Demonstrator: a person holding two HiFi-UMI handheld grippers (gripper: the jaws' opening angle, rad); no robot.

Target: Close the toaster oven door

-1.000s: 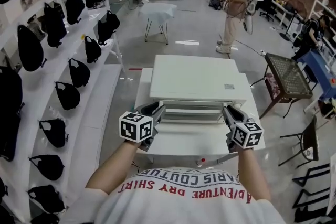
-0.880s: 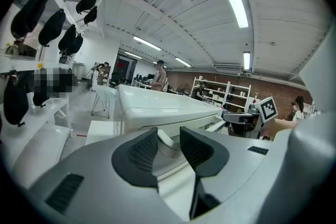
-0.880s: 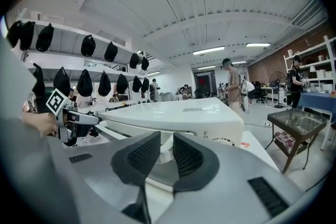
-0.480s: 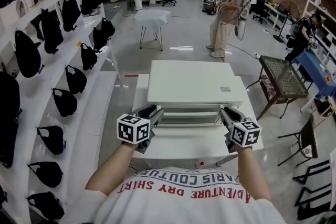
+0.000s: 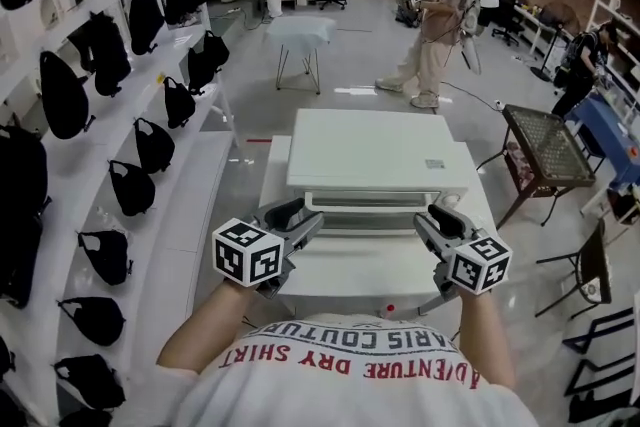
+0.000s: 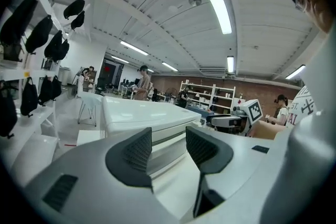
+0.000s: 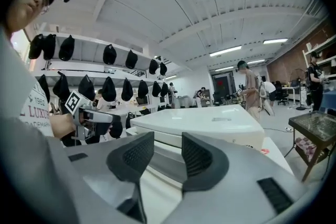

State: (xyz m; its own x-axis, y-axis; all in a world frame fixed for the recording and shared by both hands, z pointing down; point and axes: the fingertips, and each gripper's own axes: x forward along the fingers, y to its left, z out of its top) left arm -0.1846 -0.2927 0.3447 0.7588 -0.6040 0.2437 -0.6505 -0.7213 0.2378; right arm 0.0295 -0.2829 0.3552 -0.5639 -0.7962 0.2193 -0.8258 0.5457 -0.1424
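Observation:
The white toaster oven [image 5: 370, 160] stands on a white table [image 5: 360, 275], its door upright against the front. My left gripper [image 5: 303, 218] hovers at the oven's front left corner and my right gripper [image 5: 432, 218] at its front right corner. The jaws of both are opening, with nothing between the pads. In the left gripper view the left gripper [image 6: 168, 141] frames the oven [image 6: 142, 113], with the right gripper [image 6: 236, 120] beyond it. The right gripper view shows the right gripper [image 7: 167, 147] apart before the oven [image 7: 210, 123], and the left gripper [image 7: 89, 115] on the far side.
White shelves [image 5: 150, 205] with several black bags run along the left. A mesh-topped folding table [image 5: 550, 150] and a chair [image 5: 590, 265] stand to the right. A person [image 5: 435, 15] walks behind the oven's table, near a small white table [image 5: 300, 30].
Both grippers have drawn back a little from the oven's front towards me, and their jaws stand wider apart than before.

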